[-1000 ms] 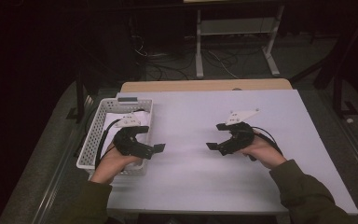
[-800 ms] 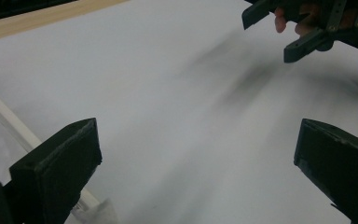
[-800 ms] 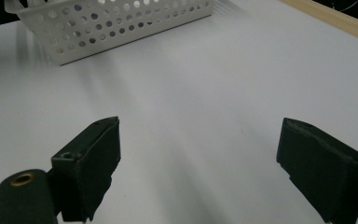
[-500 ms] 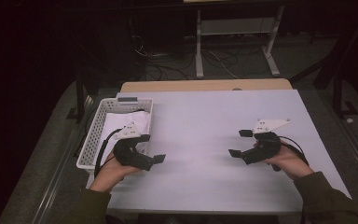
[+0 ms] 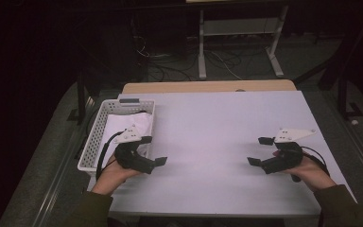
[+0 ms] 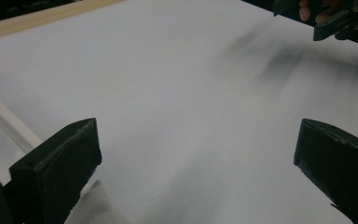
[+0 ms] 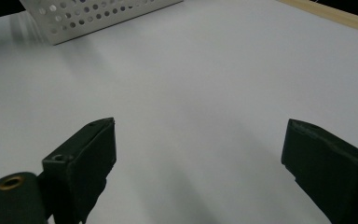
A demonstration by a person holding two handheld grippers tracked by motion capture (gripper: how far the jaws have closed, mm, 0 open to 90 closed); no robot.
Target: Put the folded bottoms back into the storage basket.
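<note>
- Since the frame half a second back, I see both hands have barely shifted: my left gripper [image 5: 152,150] sits a touch nearer the basket's corner, my right gripper [image 5: 260,151] stays out near the desk's right edge.
- From the high view, the left hand [image 5: 116,172] holds its gripper just beside the near end of the white perforated basket [image 5: 90,147], jaws pointing toward the middle of the desk [image 5: 208,123]. Jaws apart, nothing between them.
- The right hand [image 5: 312,171] holds its gripper well apart from the left, jaws pointing back toward it. Also released, empty.
- The high view alone shows me something white lying inside the basket [image 5: 127,126]; whether cloth or paper I cannot tell. It also shows the wooden strip [image 5: 208,86] along the desk's far edge and the dark floor with cables beyond.
- The left gripper view confirms its jaws wide open over bare white desk, and catches the right gripper [image 6: 317,16] far off at the top right, with fingertips [image 6: 304,10] wrapped on it.
- The right gripper view shows its own jaws spread, bare desk between, and the basket's holed side wall [image 7: 98,14] at the top left.
</note>
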